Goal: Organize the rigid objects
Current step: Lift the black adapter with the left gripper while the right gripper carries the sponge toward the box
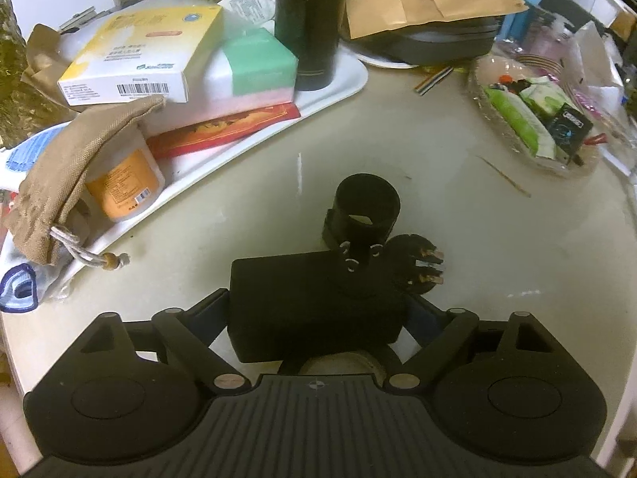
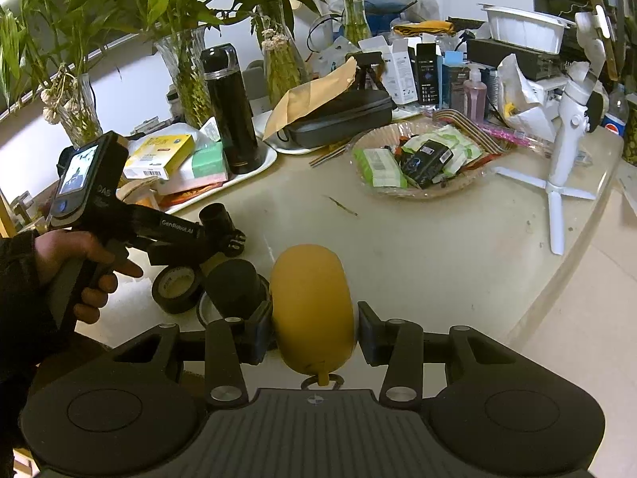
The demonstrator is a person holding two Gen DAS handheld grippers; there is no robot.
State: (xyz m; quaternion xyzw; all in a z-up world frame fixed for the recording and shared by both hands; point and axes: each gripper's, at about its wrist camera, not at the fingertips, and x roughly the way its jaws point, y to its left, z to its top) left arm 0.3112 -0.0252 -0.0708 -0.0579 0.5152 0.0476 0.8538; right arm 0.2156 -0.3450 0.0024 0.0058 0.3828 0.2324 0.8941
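- Left view only: left gripper (image 1: 316,310) fingers spread wide around black box (image 1: 314,302) on worktop (image 1: 458,207), contact unclear.
- Right view only: right gripper (image 2: 314,326) fingers clamped on yellow oval (image 2: 312,306) (tape roll (image 2: 177,288) beside box).

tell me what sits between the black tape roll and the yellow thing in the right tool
A dark cylinder stands between the tape roll and the yellow object, seen in the right wrist view.
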